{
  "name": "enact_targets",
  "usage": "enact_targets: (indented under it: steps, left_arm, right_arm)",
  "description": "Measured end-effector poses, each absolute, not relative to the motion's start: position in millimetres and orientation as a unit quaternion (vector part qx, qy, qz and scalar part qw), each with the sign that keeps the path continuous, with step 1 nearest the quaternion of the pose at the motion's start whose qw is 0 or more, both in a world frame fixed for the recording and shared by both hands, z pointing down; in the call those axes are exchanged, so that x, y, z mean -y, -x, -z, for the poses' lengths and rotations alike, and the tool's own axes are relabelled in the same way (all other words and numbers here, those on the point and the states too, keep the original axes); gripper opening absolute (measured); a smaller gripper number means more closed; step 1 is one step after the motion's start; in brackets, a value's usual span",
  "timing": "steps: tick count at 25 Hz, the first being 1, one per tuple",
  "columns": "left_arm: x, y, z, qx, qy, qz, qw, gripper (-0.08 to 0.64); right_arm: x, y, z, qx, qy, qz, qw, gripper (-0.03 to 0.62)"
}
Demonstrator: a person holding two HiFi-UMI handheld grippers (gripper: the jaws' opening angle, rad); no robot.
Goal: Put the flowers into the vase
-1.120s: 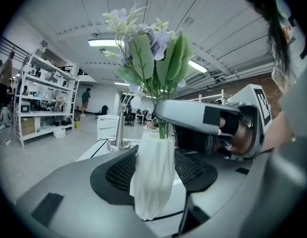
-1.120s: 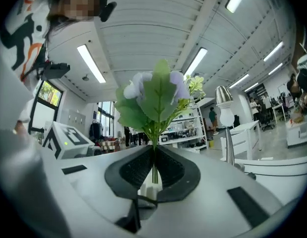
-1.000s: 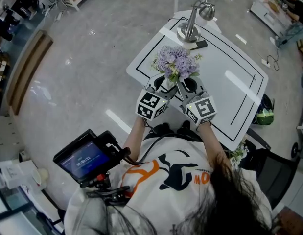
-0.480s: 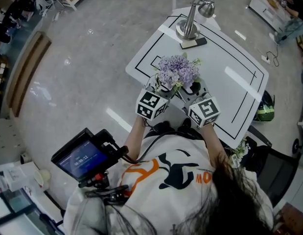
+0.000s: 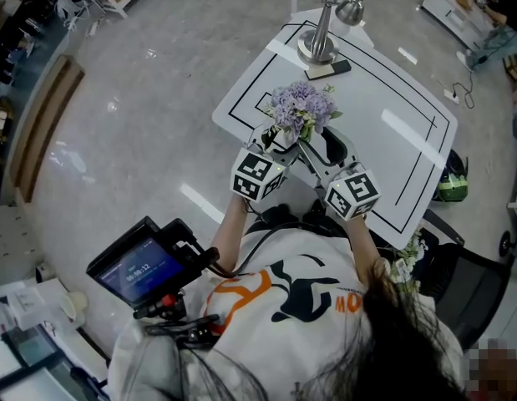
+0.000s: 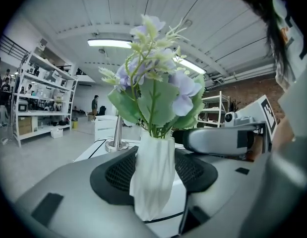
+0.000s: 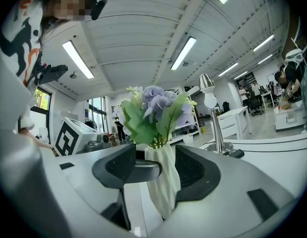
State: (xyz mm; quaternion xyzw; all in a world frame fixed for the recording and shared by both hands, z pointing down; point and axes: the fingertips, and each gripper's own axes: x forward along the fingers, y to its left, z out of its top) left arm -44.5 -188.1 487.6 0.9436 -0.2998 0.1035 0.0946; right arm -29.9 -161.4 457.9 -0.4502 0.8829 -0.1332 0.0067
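Observation:
A bunch of pale purple flowers [image 5: 301, 107] with green leaves stands in a white twisted vase [image 6: 154, 182] on the white table [image 5: 383, 98]. My left gripper [image 5: 277, 140] is shut on the vase, one pad on each side of it. The right gripper [image 5: 327, 150] sits just right of the vase with its jaws wide. They have just been opening and hold nothing. In the right gripper view the vase [image 7: 164, 182] and flowers [image 7: 155, 108] show through the gap ahead, with the left gripper's jaw beside the vase.
A metal desk lamp [image 5: 325, 27] stands at the table's far end, a small black object [image 5: 335, 69] by its base. Black lines mark the tabletop. A green bag [image 5: 453, 195] lies on the floor to the right. Shelving lines the far left of the room.
The right gripper has let go of the flower stems, opened and drawn back toward the lower right. The left gripper and the vase have stayed where they were.

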Motion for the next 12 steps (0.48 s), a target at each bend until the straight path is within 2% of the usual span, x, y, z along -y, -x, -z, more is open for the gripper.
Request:
enact_targets:
  steps: [12]
  left_arm:
    - [189.2,44.5,-488.8,0.302,-0.942,-0.11,0.094,0.263]
  right_arm:
    - [157.7,19.8,-454.5,-0.874,0.462,0.15,0.025,0.239]
